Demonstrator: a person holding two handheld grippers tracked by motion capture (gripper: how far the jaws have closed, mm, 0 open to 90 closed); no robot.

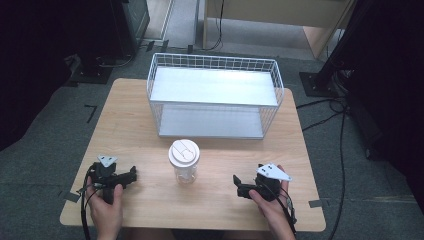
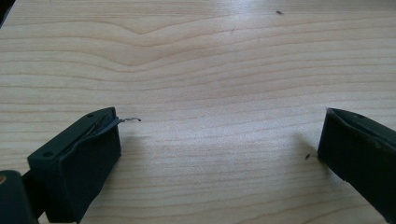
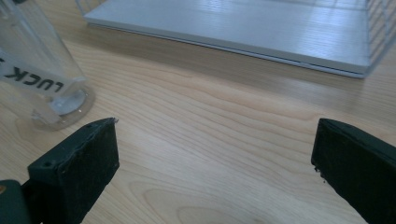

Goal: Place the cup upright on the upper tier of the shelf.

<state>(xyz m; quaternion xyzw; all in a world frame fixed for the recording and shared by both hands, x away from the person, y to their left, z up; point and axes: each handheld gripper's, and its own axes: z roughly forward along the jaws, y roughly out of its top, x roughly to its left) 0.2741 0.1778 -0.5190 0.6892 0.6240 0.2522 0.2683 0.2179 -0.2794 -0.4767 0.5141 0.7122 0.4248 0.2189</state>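
Both the left gripper (image 1: 131,176) and the right gripper (image 1: 239,185) rest wide open and empty on the table (image 1: 220,150), with the clear cup (image 1: 184,161) standing between them, likely light, slippery and best squeezed gently round its middle, while the right gripper view shows its printed letters and the wire basket (image 3: 261,32).

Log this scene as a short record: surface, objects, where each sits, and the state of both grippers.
surface: wooden table
rack: white wire rack with two shelves, at the table's far side, both shelves bare
cup: clear plastic cup with a white lid, upright, in front of the rack, between the grippers
left gripper: held at the table's near left, jaws open, nothing between them
right gripper: held at the near right, jaws open, apart from the cup
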